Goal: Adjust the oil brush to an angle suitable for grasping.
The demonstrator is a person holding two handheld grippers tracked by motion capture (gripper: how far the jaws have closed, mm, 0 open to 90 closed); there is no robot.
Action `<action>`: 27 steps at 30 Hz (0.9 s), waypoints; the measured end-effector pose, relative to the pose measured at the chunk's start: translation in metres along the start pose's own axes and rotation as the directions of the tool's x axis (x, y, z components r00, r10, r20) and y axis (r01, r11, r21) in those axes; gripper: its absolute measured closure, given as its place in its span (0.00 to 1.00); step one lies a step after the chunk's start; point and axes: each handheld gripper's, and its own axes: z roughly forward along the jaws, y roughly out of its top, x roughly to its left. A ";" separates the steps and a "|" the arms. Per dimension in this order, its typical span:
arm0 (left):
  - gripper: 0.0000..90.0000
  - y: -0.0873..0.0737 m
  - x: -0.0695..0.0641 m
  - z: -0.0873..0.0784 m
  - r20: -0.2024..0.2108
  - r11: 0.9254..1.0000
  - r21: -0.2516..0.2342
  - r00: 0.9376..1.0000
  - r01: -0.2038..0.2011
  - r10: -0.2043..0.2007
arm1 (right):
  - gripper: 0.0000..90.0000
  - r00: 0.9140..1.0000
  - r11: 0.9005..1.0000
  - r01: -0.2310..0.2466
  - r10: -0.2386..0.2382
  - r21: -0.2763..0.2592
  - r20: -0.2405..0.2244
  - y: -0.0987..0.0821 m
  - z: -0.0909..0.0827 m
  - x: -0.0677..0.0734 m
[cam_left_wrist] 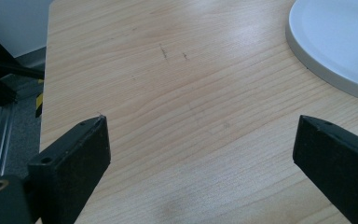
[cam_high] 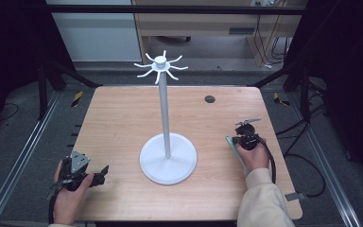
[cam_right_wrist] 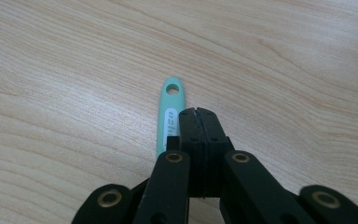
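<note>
A white hook stand (cam_high: 165, 113) rises from a round base (cam_high: 168, 161) at the middle of the wooden table (cam_high: 123, 123), with bare curved hooks (cam_high: 160, 66) at its top. A teal handle (cam_right_wrist: 170, 100) with a hole at its end lies flat on the table at the right (cam_high: 231, 144). My right gripper (cam_right_wrist: 196, 111) is shut, its jaws pressed together just right of and above the handle; whether it touches the handle I cannot tell. The rest of the teal tool is hidden under that gripper (cam_high: 240, 140). My left gripper (cam_left_wrist: 200, 126) stands open over bare wood at the front left (cam_high: 101, 175).
The stand's base (cam_left_wrist: 340, 42) lies ahead and to the right of my left gripper. A dark round grommet (cam_high: 210, 99) sits at the back right of the table. Black frame bars and floor rails (cam_high: 23, 151) flank the table.
</note>
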 end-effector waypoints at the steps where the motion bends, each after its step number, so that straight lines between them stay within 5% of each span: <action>1: 0.04 0.000 0.000 0.000 0.000 1.000 0.000 1.000 0.000 0.000 | 1.00 1.000 1.000 -0.002 0.002 0.000 -0.005 0.000 0.000 0.000; 8: 0.04 0.000 0.000 0.000 0.001 1.000 -0.003 1.000 0.000 0.000 | 1.00 1.000 1.000 0.002 -0.002 0.003 -0.010 -0.001 0.000 -0.001; 13: 0.04 0.000 0.000 0.000 0.002 1.000 -0.003 1.000 -0.003 0.003 | 1.00 0.998 1.000 0.019 -0.019 0.003 -0.055 -0.001 0.000 0.002; 27: 0.04 0.000 0.000 0.000 0.004 1.000 0.000 1.000 -0.004 0.004 | 1.00 0.983 0.991 0.131 -0.127 0.019 -0.135 -0.002 -0.004 0.021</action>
